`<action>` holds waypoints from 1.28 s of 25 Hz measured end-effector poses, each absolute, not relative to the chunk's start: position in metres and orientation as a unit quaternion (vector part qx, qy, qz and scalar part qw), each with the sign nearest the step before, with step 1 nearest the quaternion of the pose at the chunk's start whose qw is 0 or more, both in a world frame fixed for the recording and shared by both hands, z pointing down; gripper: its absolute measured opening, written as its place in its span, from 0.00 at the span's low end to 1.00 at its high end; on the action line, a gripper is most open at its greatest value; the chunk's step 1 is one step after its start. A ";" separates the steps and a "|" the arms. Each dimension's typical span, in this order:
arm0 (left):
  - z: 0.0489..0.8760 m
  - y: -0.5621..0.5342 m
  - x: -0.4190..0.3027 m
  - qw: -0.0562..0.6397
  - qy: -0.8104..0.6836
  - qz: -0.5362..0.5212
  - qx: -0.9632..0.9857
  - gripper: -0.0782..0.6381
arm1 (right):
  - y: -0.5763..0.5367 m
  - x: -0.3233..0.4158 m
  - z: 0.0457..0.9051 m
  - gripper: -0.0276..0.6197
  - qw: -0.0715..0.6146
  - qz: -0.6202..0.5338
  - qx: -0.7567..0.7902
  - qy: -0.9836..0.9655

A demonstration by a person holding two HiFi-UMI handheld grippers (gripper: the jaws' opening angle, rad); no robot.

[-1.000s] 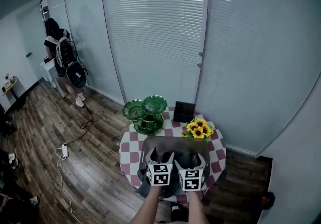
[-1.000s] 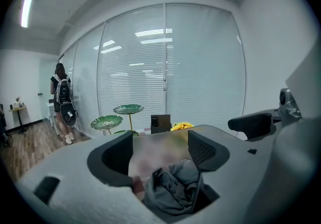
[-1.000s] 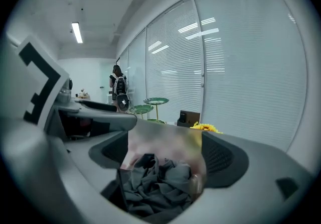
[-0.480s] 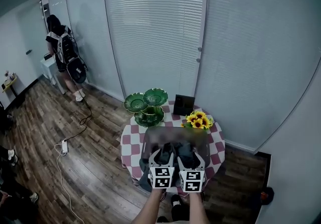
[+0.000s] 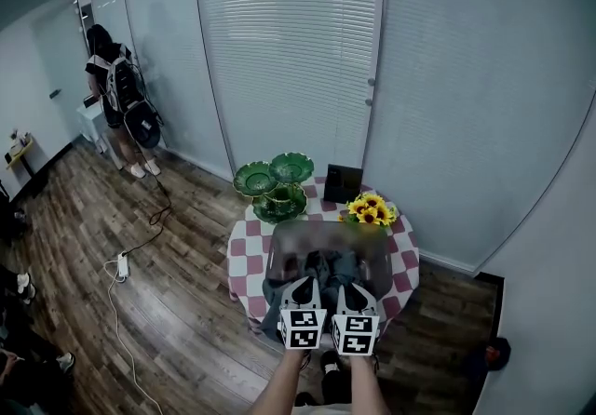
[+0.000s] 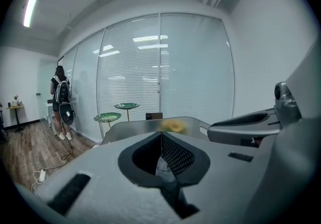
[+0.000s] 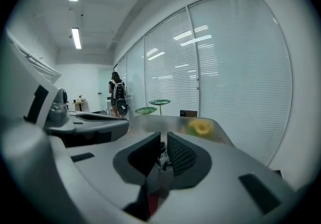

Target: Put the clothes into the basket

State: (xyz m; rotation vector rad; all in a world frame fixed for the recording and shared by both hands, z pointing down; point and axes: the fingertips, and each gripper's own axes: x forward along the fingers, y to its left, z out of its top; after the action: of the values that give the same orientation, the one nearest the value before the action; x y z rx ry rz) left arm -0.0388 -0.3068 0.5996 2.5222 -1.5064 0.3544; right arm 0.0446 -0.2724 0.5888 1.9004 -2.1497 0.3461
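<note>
A round table with a red-and-white checked cloth [image 5: 244,255] holds a grey basket [image 5: 326,234], also seen from both gripper views [image 6: 145,126] [image 7: 150,123]. Dark grey clothes [image 5: 328,266] lie at the basket's near side and hang over the table edge. My left gripper [image 5: 304,286] [image 6: 160,140] is shut, with a fold of grey cloth [image 6: 163,168] pinched between its pads. Beside it, the jaws of my right gripper [image 5: 353,288] [image 7: 164,145] are closing, with bunched grey cloth [image 7: 160,178] caught between the pads.
Green tiered dishes [image 5: 275,185], a small black frame [image 5: 342,182] and sunflowers [image 5: 371,210] stand at the table's far side. Behind is a glass wall with blinds. A person with a backpack [image 5: 116,92] stands far left; a power strip and cable [image 5: 122,264] lie on the wooden floor.
Both grippers' jaws have gone from wide apart to closed on the clothes at the basket's near side. The grippers have drawn slightly toward me.
</note>
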 end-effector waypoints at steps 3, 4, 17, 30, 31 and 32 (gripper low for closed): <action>0.606 -0.297 -0.040 0.107 -0.499 0.120 0.852 0.13 | -0.265 0.042 0.593 0.11 0.131 0.124 0.648 -0.740; 0.608 -0.294 -0.039 0.108 -0.497 0.121 0.853 0.13 | -0.262 0.043 0.595 0.10 0.132 0.130 0.648 -0.739; 0.610 -0.275 -0.053 0.114 -0.482 0.135 0.858 0.13 | -0.250 0.039 0.601 0.08 0.154 0.159 0.649 -0.728; 0.600 -0.270 -0.052 0.116 -0.472 0.129 0.864 0.13 | -0.239 0.041 0.586 0.08 0.146 0.135 0.657 -0.728; 0.599 -0.271 -0.052 0.116 -0.472 0.130 0.864 0.13 | -0.239 0.041 0.586 0.08 0.148 0.135 0.655 -0.728; 0.599 -0.272 -0.052 0.115 -0.472 0.128 0.865 0.13 | -0.238 0.040 0.587 0.08 0.150 0.135 0.653 -0.730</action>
State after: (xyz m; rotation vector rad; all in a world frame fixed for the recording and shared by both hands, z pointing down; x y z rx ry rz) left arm -0.0524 -0.2718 0.5992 2.5337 -1.3837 0.3761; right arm 0.0398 -0.2383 0.5870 1.8769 -2.0957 0.3886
